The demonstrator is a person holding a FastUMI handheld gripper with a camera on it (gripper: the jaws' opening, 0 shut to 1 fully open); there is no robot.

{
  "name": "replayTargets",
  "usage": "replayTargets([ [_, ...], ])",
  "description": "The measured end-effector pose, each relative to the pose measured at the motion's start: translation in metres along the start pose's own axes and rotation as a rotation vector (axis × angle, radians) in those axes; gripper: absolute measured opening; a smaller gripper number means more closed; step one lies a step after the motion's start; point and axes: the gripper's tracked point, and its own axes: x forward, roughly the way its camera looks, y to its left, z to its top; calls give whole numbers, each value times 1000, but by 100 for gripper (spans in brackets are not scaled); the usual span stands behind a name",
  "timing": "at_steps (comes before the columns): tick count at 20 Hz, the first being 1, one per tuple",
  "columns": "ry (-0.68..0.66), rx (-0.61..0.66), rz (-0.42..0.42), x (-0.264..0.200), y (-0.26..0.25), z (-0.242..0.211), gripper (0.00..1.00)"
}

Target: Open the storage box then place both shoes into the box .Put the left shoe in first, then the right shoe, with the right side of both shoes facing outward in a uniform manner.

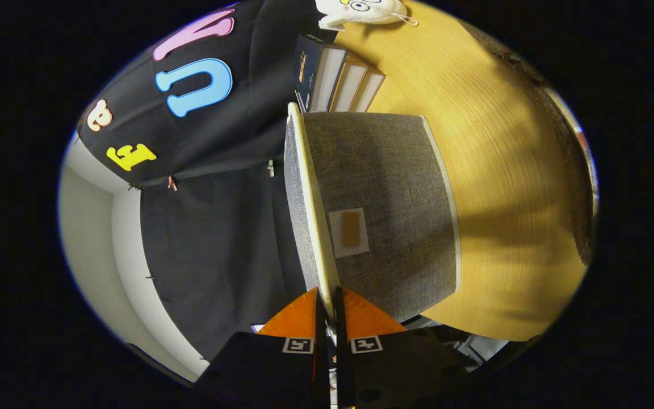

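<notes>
The storage box (395,187) is grey fabric with cream trim and a small label pocket (349,230) on its broad face. It stands on the wooden table (508,170); the view is rolled sideways, so the table lies on the right. My gripper (327,300) is shut on the cream-trimmed edge (309,187) at the box's top. That edge runs straight ahead from between my fingers. A narrow grey strip of the top panel (296,216) shows on the far side of the edge. I cannot tell how far the top stands lifted.
Several upright books (338,79) stand on the table just beyond the box. A white plush toy (361,10) lies past them. The booth's black cloth wall (213,227) hangs behind the box, with a pale wall (94,238) beside it.
</notes>
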Motion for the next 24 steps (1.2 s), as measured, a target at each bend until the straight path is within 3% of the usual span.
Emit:
replayTargets([
  [6,39,-68,0,4,17,-8,5],
  [17,68,-244,87,32,122,-27,4],
  [24,73,-298,33,73,148,-46,5],
])
